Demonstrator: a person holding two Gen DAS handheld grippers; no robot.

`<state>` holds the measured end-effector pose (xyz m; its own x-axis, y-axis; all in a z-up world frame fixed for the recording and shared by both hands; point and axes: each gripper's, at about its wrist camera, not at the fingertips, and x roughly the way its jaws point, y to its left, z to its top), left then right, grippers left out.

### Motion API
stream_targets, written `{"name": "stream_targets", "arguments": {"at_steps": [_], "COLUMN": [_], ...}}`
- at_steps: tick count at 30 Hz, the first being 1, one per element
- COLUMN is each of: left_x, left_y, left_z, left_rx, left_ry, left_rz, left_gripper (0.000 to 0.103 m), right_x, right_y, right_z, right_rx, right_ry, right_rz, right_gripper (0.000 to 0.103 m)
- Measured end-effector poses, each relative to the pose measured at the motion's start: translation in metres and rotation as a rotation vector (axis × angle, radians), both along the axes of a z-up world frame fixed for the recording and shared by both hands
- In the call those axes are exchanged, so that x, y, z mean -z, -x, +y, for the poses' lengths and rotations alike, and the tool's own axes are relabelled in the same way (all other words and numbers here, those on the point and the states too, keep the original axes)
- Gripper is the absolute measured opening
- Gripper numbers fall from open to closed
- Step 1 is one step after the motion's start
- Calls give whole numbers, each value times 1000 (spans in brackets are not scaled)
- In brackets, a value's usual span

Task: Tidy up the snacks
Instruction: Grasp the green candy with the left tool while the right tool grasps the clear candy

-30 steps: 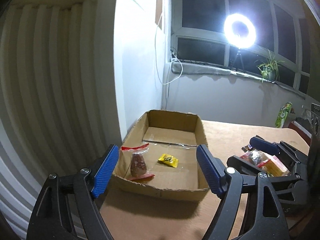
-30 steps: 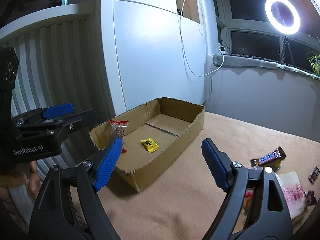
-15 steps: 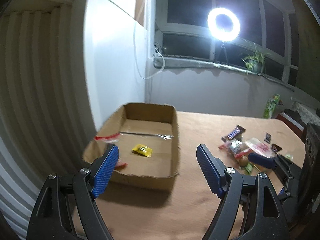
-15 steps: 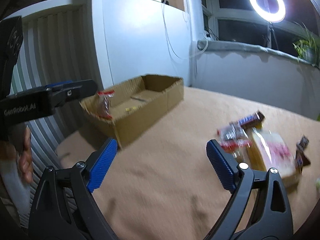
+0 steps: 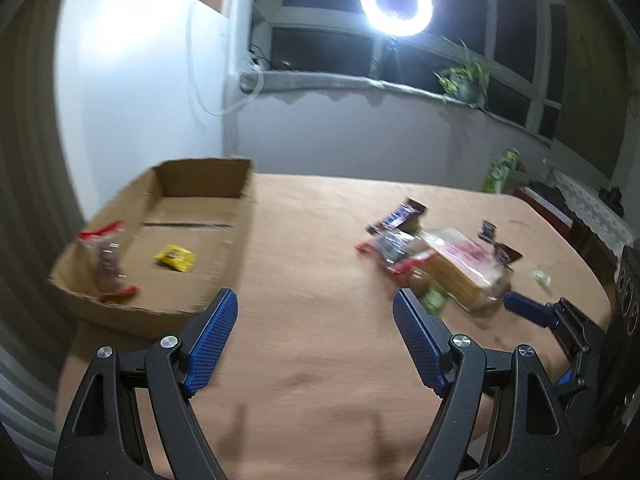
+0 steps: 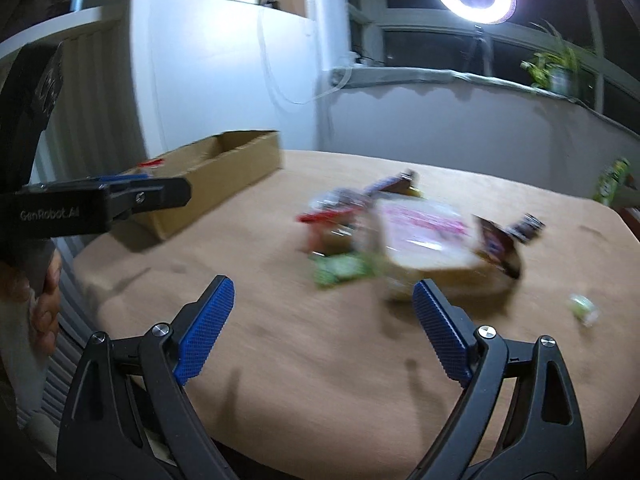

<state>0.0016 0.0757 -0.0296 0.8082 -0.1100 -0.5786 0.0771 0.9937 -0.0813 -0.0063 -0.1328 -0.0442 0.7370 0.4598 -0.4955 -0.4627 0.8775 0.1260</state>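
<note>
1. The snacks (image 5: 436, 256) lie in a loose heap on the tan bench (image 5: 320, 360), right of the middle in the left wrist view. Motion blur softens them all.
2. The heap holds a large clear pack with pink print (image 6: 424, 236), a dark chocolate bar (image 5: 398, 216) at its far side, a red-edged clear packet (image 5: 394, 250), a green wrapper (image 6: 340, 270) at the near side and small dark wrappers (image 5: 488, 230) to the right.
3. A small pale green sweet (image 6: 582, 306) lies apart from the heap, to its right.
4. An open cardboard box (image 5: 224, 280) sits at the bench's left end, well apart from the heap. Inside it lie a yellow packet (image 5: 176, 258) and a clear bag with red ends (image 5: 108, 264) at the near left corner.
5. The left hand-held gripper (image 5: 314, 336) has its blue pads spread apart over bare bench, with nothing between them.
6. The right hand-held gripper (image 6: 322, 326) also stands apart, its jaws having just been opening; nothing is between them, and the heap lies just beyond its right pad.
7. A person's hand (image 6: 44, 300) holds the left tool at the right wrist view's left edge.
8. A lit ring lamp (image 5: 396, 2) and a potted plant (image 5: 464, 78) stand at the dark window behind.
</note>
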Motion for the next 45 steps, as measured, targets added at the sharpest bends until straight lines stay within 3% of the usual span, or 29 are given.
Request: {"name": "stream_targets", "arguments": {"at_steps": [10,16,19,21,28,29,31,33,35,39,45], "left_x": [26,45,50,53,55,55,54,53,53,53,54], "left_y": [-25,-39,-46,-49,-54,-55,-57,-59,-59,-59,-57], "left_z": [-64,-87,-91,-93,-94,-94,-93,-92,-92,-92,-88], "left_rx": [159,244,260,272,281,282,282,283,285,295,296], "left_ry": [-14,-1,22,27,15,13,4,-3,-2,-7,22], "left_rz": [66,114,141,156,163,164,169,174,174,169,165], "left_gripper": [80,80,68,55,53,50,41,24,24,21,16], "right_x": [13,21,26,27,26,26,26,29,31,32,32], "right_y": [-12,-24,-34,-39,-65,-69,-75,-79,-78,-74,-71], "right_z": [-80,-129,-153,-165,-170,-170,-168,-167,-166,-171,-175], "right_rx": [155,256,295,309,290,286,276,271,269,282,285], "right_ry": [5,58,67,66,97,105,108,109,112,96,68], "right_rz": [24,63,108,125,160,167,183,195,186,177,170], "right_gripper": [93,93,93,93,93,91,72,61,56,24,24]}}
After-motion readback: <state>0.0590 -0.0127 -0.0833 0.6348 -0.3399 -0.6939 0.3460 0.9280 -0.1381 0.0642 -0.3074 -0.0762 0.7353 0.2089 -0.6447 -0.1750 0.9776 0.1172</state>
